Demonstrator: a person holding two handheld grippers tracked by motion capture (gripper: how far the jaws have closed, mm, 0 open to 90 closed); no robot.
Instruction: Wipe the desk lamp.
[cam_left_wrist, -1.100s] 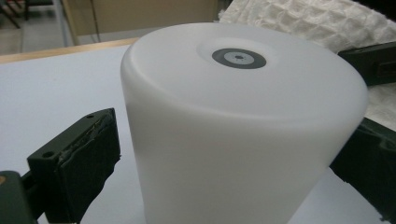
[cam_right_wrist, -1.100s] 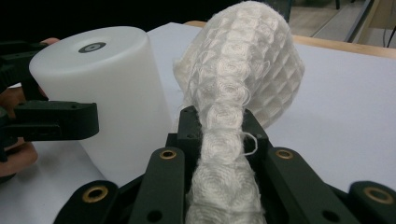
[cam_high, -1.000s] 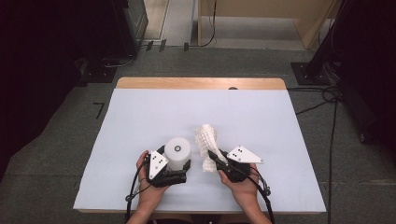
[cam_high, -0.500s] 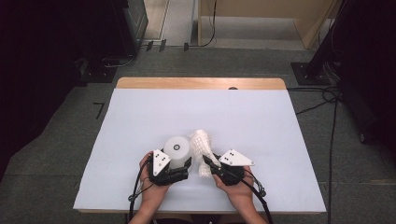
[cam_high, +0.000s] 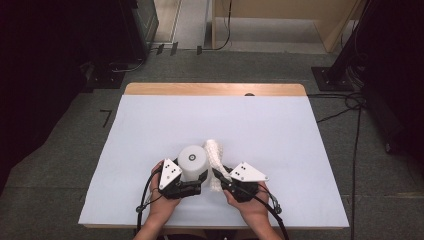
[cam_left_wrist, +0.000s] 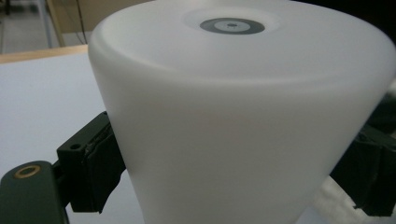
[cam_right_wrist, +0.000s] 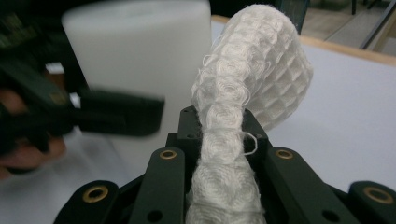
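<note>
A white plastic cup (cam_high: 192, 159) stands upside down near the table's front edge, its base with a grey ring (cam_left_wrist: 232, 25) facing up. My left gripper (cam_high: 189, 183) is shut on its lower wall, a black pad (cam_left_wrist: 95, 170) pressing each side. My right gripper (cam_high: 220, 176) is shut on a rolled white waffle-weave cloth (cam_high: 215, 156), which rises from between its jaws (cam_right_wrist: 223, 140). The cloth's free end (cam_right_wrist: 271, 70) leans against the right side of the cup (cam_right_wrist: 135, 56). The left gripper (cam_right_wrist: 109, 114) appears blurred in the right gripper view.
A pale blue-white sheet covers the table (cam_high: 150, 125), with a bare wooden strip (cam_high: 215, 89) at the far edge. Dark equipment and cables (cam_high: 350, 100) lie on the floor around the table. Both hands rest close to the front edge.
The cloth in my right gripper has swung left and now lies against the cup's side. Both hands have barely shifted, and the cup stays in the left gripper's hold.
</note>
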